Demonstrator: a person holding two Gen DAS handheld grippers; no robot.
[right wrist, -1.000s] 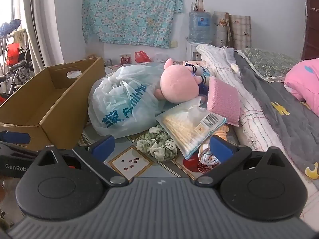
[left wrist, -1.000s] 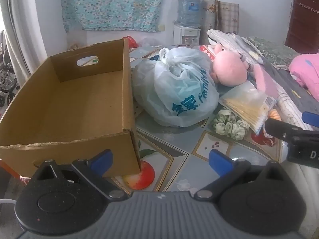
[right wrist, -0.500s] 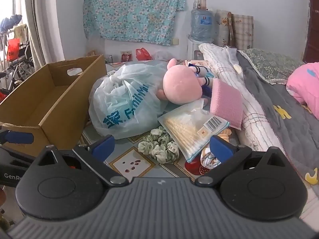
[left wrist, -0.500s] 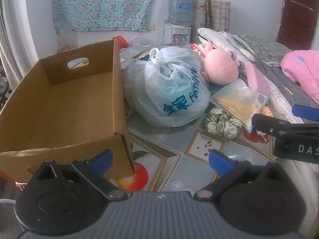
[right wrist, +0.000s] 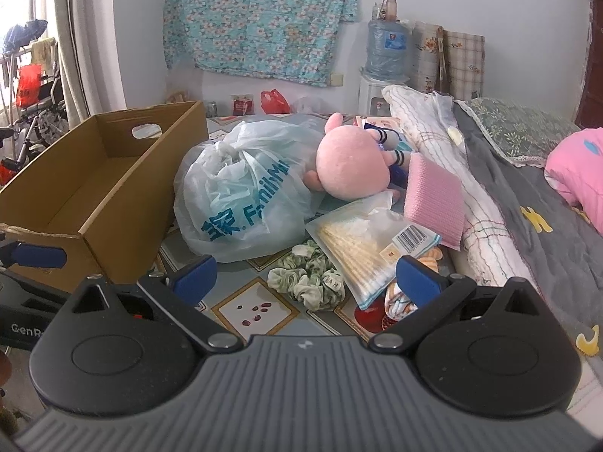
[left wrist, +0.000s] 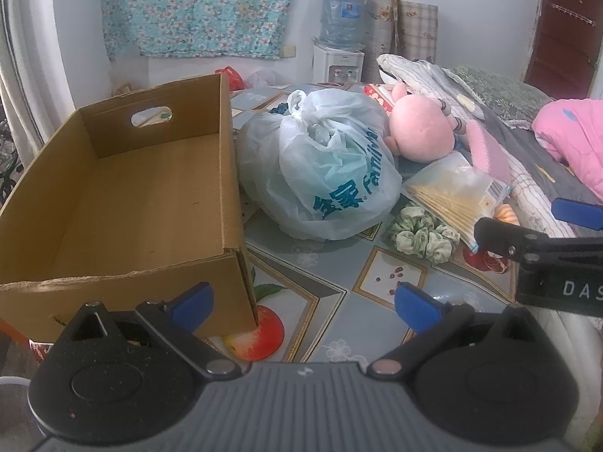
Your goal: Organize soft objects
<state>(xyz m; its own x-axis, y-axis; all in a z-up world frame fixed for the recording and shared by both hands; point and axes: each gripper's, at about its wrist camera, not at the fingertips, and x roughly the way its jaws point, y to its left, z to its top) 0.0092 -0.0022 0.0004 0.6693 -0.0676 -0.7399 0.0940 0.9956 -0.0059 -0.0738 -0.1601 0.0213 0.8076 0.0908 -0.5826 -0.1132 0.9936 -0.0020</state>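
Observation:
An empty cardboard box stands at the left on a patterned table. Beside it lies a knotted white plastic bag with blue print. A pink plush toy rests behind the bag. Nearer lie a green scrunchie, a clear packet of sticks and a pink sponge. My left gripper hangs open over the table by the box's near corner. My right gripper is open just short of the scrunchie, and also shows at the right of the left wrist view.
A bed with a grey quilt, a rolled checked blanket and a pink pillow lies to the right. A water dispenser stands at the back wall under a floral cloth. A small striped item peeks from under the packet.
Both grippers have drawn back slightly and stayed open. In the left wrist view the scene has slid left and the right gripper now shows more. No object has moved.

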